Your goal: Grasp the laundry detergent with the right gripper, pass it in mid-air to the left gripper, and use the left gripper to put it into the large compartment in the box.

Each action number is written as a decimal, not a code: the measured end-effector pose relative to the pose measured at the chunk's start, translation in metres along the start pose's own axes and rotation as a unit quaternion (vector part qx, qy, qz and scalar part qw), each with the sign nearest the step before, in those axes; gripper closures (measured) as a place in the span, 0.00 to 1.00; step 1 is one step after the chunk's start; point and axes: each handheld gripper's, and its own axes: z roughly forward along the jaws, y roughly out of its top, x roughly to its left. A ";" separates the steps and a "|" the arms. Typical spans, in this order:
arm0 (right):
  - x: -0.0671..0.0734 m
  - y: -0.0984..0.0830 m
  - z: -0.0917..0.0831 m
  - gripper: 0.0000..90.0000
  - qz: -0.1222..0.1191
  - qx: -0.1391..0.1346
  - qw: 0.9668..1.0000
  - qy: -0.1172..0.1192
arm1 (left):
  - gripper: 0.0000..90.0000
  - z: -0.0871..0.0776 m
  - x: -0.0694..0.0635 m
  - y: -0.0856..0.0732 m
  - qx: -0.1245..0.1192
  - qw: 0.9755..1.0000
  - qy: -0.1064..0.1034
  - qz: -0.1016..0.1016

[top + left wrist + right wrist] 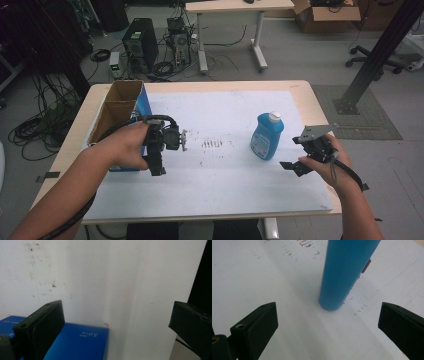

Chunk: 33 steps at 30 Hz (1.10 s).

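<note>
A blue bottle [267,136] with a white cap stands upright on the white sheet [225,180], right of the table's middle. My right gripper [295,156] is held open just to its right, low over the sheet. In the right gripper view the bottle [344,272] rises a short way ahead of the open right gripper [327,312], not between the jaws. My left gripper [159,147] is open beside an open cardboard box [120,107] with blue sides. In the left gripper view the left gripper [115,315] spreads wide over the sheet, with the blue box side [80,342] below.
Dark smudges [212,144] mark the sheet between the two grippers. The table's wooden edge [320,115] runs close past the right hand. On the floor behind stand a computer tower [140,42], another desk [235,7], a cardboard carton [325,15] and a black post [377,57].
</note>
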 end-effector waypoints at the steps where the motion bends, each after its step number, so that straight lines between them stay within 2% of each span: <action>1: -0.001 -0.002 0.002 0.03 0.004 -0.005 1.000 -0.001 | 0.00 -0.001 0.000 0.000 0.003 1.000 0.000 0.001; 16: -0.005 -0.014 0.015 0.02 0.030 -0.047 0.998 0.004 | 0.00 -0.002 0.000 0.006 0.001 1.000 0.001 0.003; 28: -0.010 -0.022 0.028 0.02 0.060 -0.093 0.994 -0.005 | 0.00 -0.001 0.000 0.008 -0.002 1.000 -0.001 0.003; 33: -0.010 -0.021 0.034 0.02 0.059 -0.091 0.994 -0.009 | 0.00 -0.002 0.000 0.006 0.003 1.000 -0.002 0.002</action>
